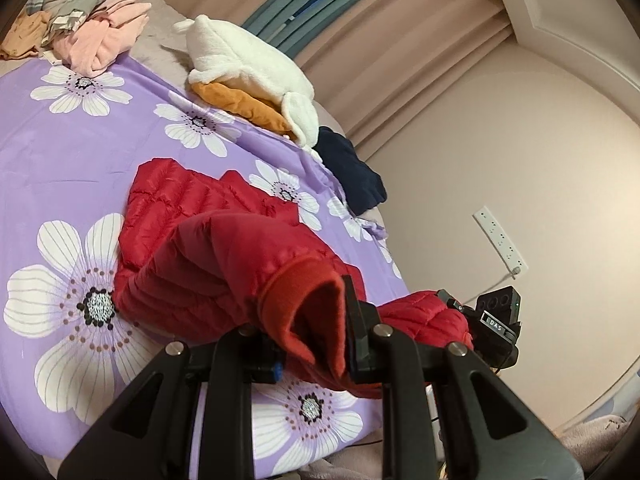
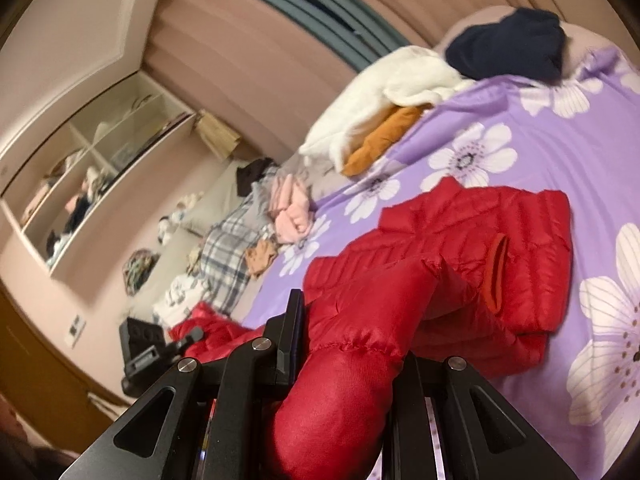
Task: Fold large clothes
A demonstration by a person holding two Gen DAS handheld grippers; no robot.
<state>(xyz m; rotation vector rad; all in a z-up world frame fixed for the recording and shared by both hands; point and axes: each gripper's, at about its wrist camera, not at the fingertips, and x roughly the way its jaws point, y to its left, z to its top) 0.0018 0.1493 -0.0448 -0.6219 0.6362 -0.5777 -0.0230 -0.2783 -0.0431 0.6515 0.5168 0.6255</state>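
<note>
Left wrist view: left gripper (image 1: 316,344) clamped narrow on the ribbed cuff (image 1: 304,300) of a red puffer jacket (image 1: 208,240); sleeve lifted off the purple floral bedsheet (image 1: 80,152), jacket body lying on the sheet beyond it. Right gripper (image 1: 496,328) visible at the bed's edge with red quilted fabric against it.

Right wrist view: right gripper (image 2: 348,364) closed on a thick bunch of the jacket (image 2: 440,264), fabric bulging between the fingers. Frame is motion-blurred.

Risks (judgement): shell looks slick nylon, so either bite could slip under tension. The cuff grip is only at the rim; pulling the two hands apart may peel it out. Puffy fill will likely spring back, so a fold may not lie flat. The part hanging near the bed edge could drag the jacket off.

Surroundings: white fleece garment (image 1: 248,60) atop an orange one (image 1: 244,108), navy garment (image 1: 352,176), pink clothes pile (image 1: 104,44). All well apart from the jacket; sheet around it free for folding.
</note>
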